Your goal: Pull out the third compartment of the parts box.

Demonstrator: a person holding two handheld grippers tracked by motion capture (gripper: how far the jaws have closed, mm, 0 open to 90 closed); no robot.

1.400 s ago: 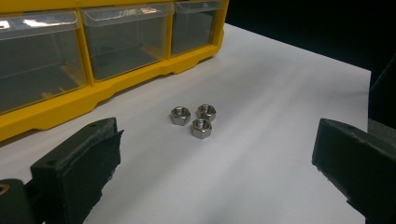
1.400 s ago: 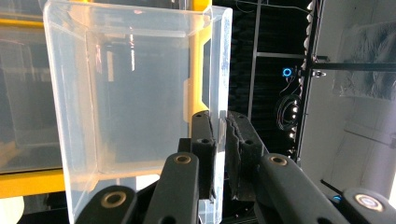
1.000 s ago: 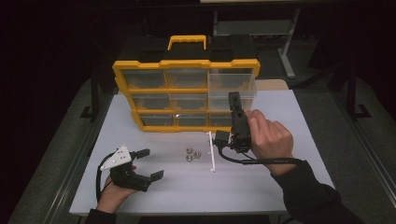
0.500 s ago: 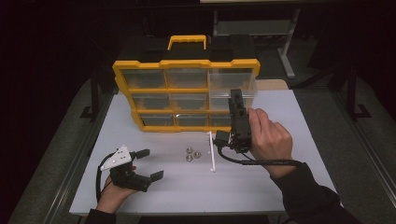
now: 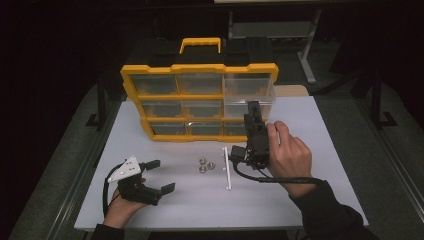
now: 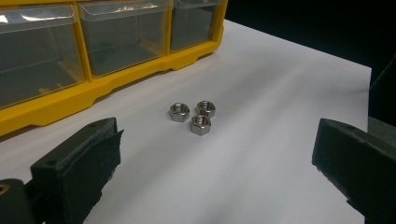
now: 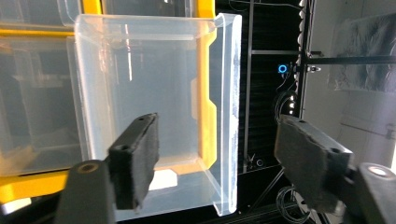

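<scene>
The right gripper [image 5: 254,111] jaws had just opened off the pulled-out drawer [image 7: 154,112], now empty; the nuts [image 6: 195,116] lay nearer the wide-open, empty left gripper [image 5: 159,175].

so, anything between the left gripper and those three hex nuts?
Nothing visible. The left gripper is open and aimed at the three hex nuts, with bare white table between. The yellow drawer organizer sits off to one side, clear of that path.

No text, label, brand or number can be read on anything in these views.
</scene>
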